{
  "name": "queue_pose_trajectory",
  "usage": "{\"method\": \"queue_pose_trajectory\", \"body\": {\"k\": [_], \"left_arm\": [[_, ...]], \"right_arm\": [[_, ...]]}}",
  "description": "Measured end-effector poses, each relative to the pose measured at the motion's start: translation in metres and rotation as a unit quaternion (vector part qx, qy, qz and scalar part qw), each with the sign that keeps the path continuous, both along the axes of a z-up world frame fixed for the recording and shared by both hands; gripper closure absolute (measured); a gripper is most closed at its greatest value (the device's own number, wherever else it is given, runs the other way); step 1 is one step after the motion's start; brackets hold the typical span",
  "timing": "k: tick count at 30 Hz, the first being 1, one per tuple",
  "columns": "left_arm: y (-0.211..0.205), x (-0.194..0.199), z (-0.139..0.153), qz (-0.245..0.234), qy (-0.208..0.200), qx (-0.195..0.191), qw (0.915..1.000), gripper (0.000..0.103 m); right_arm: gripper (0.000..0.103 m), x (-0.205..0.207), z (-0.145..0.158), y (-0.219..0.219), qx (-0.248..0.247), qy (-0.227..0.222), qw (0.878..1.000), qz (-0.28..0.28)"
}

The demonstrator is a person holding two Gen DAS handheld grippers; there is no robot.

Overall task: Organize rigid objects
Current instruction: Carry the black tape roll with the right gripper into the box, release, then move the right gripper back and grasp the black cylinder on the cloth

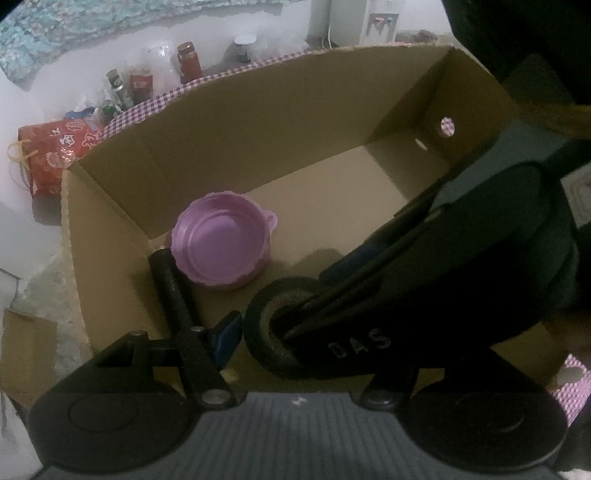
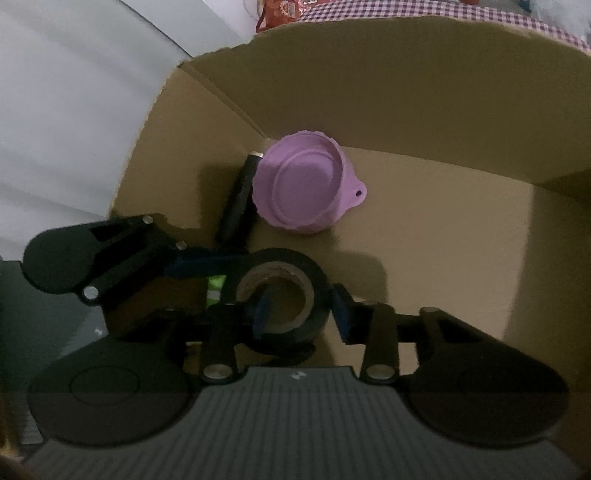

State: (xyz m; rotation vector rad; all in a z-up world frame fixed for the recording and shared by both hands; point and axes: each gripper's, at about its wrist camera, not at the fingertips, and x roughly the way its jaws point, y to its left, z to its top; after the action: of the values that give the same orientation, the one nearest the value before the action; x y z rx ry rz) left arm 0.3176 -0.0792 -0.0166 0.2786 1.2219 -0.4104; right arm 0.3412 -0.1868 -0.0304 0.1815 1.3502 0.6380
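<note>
An open cardboard box holds a purple collapsible bowl and a black cylinder lying beside it. A black tape roll is over the box's near part. My right gripper grips the roll's wall, one finger inside its core and one outside. My left gripper is open around the roll's left side; its blue pad sits apart from the roll. The right gripper's body crosses the left wrist view.
Behind the box, a purple checked cloth carries jars and bottles and a red patterned bag. A white wall or sheet lies left of the box. A water dispenser stands far back.
</note>
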Motion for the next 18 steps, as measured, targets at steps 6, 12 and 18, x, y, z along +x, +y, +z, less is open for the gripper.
{"method": "queue_pose_trajectory", "body": {"k": [6, 12, 18], "left_arm": [[0.002, -0.003, 0.006, 0.003, -0.010, -0.006, 0.9999, 0.033], [0.004, -0.025, 0.042, 0.005, -0.056, -0.023, 0.9981, 0.020], [0.012, -0.066, 0.089, 0.006, -0.118, -0.045, 0.9920, 0.018]], "right_arm": [[0.061, -0.006, 0.017, -0.016, 0.034, -0.010, 0.999, -0.023], [0.060, -0.028, 0.061, -0.041, 0.086, -0.054, 0.994, -0.047], [0.060, -0.080, 0.113, -0.087, 0.172, -0.108, 0.976, -0.073]]}}
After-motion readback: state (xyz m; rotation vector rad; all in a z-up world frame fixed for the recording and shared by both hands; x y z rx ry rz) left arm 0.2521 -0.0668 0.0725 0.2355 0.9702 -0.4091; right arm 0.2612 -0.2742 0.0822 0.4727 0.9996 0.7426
